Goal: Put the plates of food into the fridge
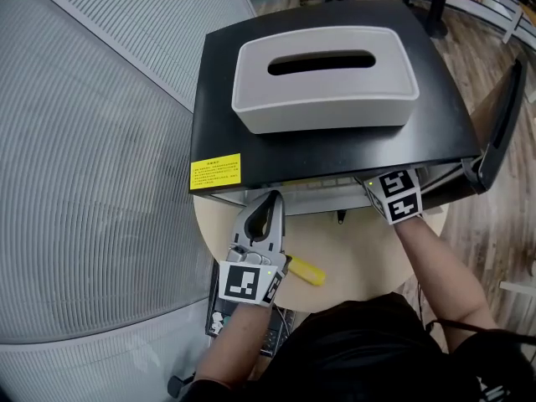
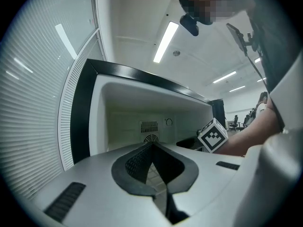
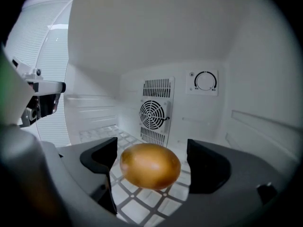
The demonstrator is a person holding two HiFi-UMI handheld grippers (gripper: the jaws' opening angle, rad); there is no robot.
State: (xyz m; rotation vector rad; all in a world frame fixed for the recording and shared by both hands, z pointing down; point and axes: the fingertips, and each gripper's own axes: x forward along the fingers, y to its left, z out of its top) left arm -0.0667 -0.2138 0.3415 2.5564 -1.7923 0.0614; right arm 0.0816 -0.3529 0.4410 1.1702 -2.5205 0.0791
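In the head view, a black fridge (image 1: pixel 452 115) is standing on a round tabletop (image 1: pixel 360 258), carrying a grey tissue box (image 1: pixel 325 78) on its top, and its door (image 1: pixel 502 124) is hanging open at the right. The left gripper (image 1: pixel 273 196) is hovering over the tabletop just before the fridge opening, near a small yellow object (image 1: pixel 306 270) lying on the tabletop. The right gripper (image 1: pixel 395 194) is reaching under the fridge top, so only its marker cube is showing.

In the left gripper view, the left gripper (image 2: pixel 151 144) is pointing into the white interior with its jaws pressed together and nothing between them. The right gripper's marker cube (image 2: pixel 212 135) is showing at the opening.

In the right gripper view, the right gripper (image 3: pixel 151 145) is sitting inside the fridge, facing the fan grille (image 3: pixel 154 115) and a dial (image 3: pixel 206 81). Its jaws are standing wide apart, and a golden-brown rounded food item (image 3: pixel 150 167) is lying between them, low over the white wire shelf (image 3: pixel 137 200). It is clear of the right jaw; contact with the left jaw cannot be told.
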